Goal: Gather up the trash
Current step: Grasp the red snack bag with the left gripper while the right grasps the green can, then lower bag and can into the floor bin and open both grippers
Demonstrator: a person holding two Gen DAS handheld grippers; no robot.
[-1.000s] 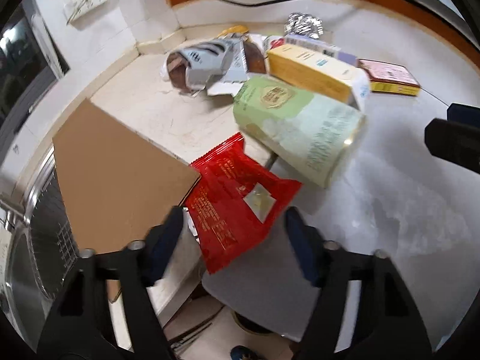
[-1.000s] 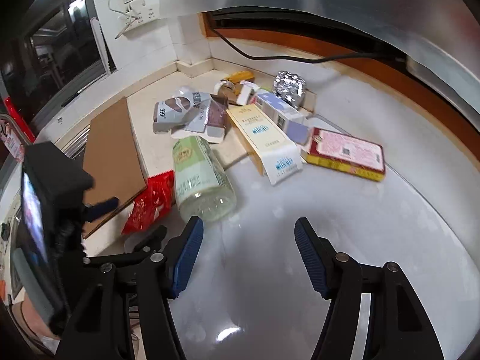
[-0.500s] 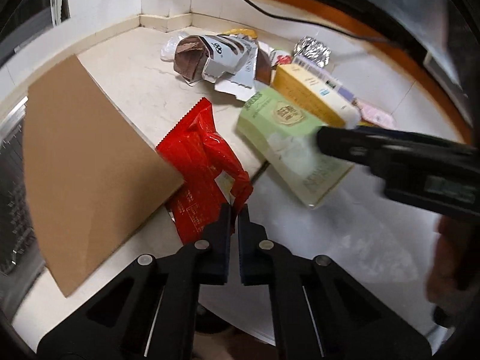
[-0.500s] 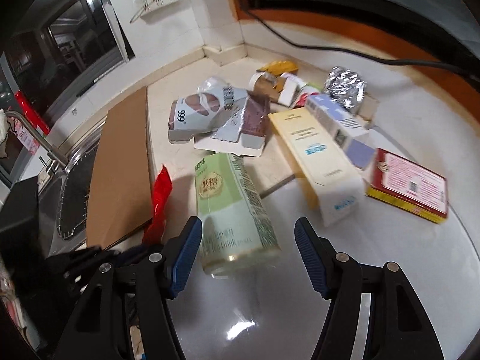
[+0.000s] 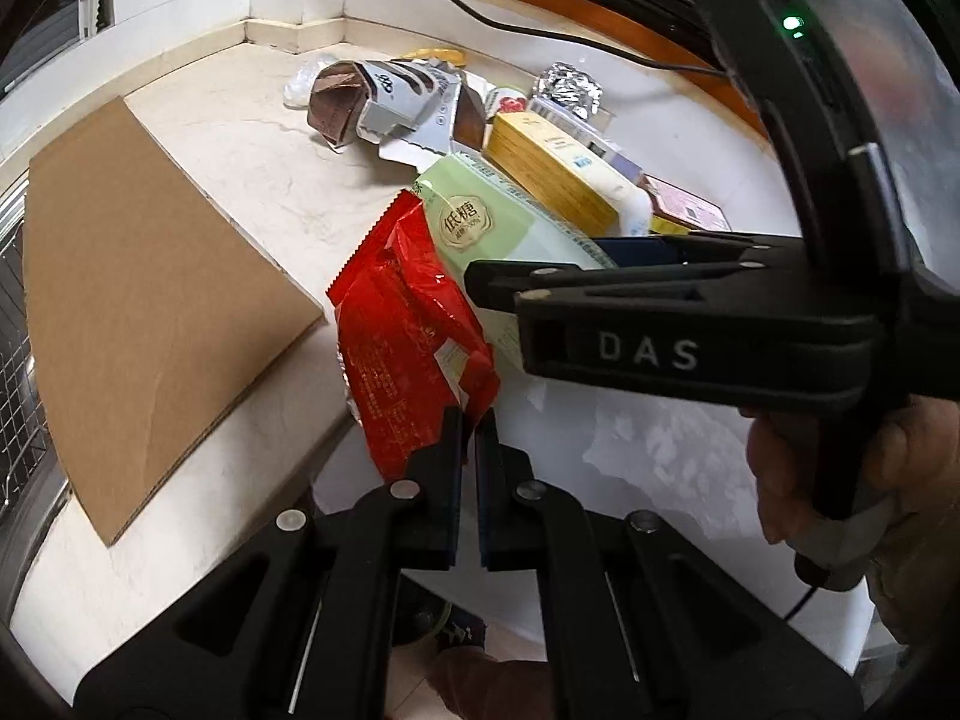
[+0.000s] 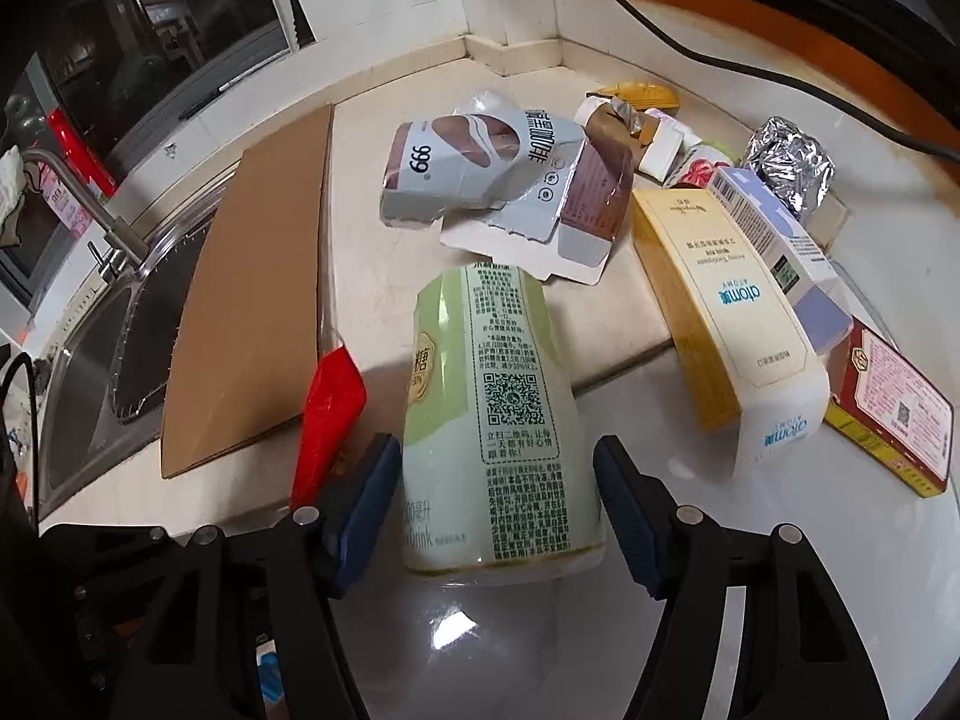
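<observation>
My left gripper [image 5: 469, 429] is shut on the corner of a red foil wrapper [image 5: 408, 330] and holds it lifted over the counter edge; the wrapper also shows in the right wrist view [image 6: 329, 414]. My right gripper [image 6: 497, 483] is open, with its blue-padded fingers either side of a pale green drink bottle [image 6: 501, 414] lying on its side. The bottle also shows in the left wrist view [image 5: 480, 228], partly behind the right gripper's body [image 5: 690, 324].
A cardboard sheet [image 6: 252, 306] lies over a sink [image 6: 84, 360] with a tap at left. Behind the bottle lie a torn grey carton [image 6: 510, 180], a yellow box [image 6: 726, 330], a red box [image 6: 888, 414] and crumpled foil [image 6: 789, 162].
My left gripper closed on the red wrapper and lifted it. My right gripper moved forward until its open fingers came around the green bottle.
</observation>
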